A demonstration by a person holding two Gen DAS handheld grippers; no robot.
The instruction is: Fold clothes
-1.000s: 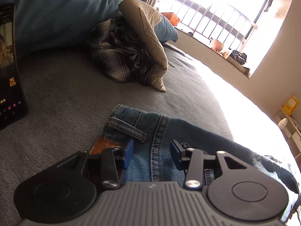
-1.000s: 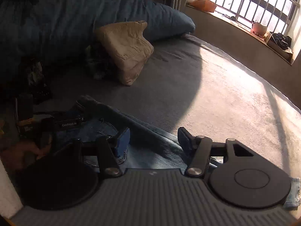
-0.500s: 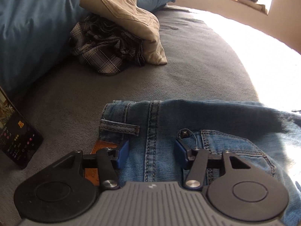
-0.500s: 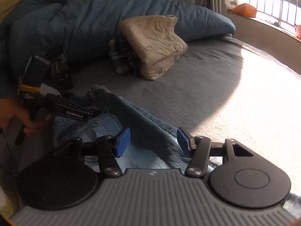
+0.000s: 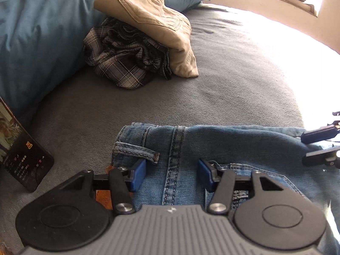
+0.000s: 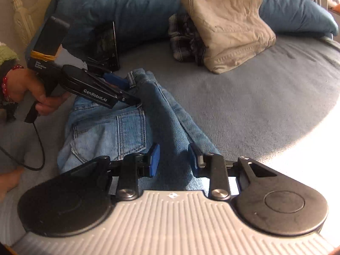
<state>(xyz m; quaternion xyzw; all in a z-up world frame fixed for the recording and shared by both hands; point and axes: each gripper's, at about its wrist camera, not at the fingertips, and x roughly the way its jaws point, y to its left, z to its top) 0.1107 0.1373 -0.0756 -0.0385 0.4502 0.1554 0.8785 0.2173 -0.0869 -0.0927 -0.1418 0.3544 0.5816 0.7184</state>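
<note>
Blue jeans lie flat on the grey bed, back pocket up. My left gripper hovers open over the waistband, a pad on each side of the centre seam, beside a belt loop. From the right wrist, the left gripper shows at the jeans' waistband end, held by a hand. My right gripper is low over the folded leg, its jaws closing with a ridge of denim between the pads and a gap still showing. The right gripper's fingers also appear at the picture's right edge.
Folded tan trousers rest on a crumpled plaid shirt at the back of the bed. A blue duvet is piled behind them. A lit phone leans at the left. A black cable trails from the left gripper.
The right gripper has dropped towards the jeans and its jaws have narrowed. The left gripper has tipped down over the waistband, and the right gripper's fingers have come into its view.
</note>
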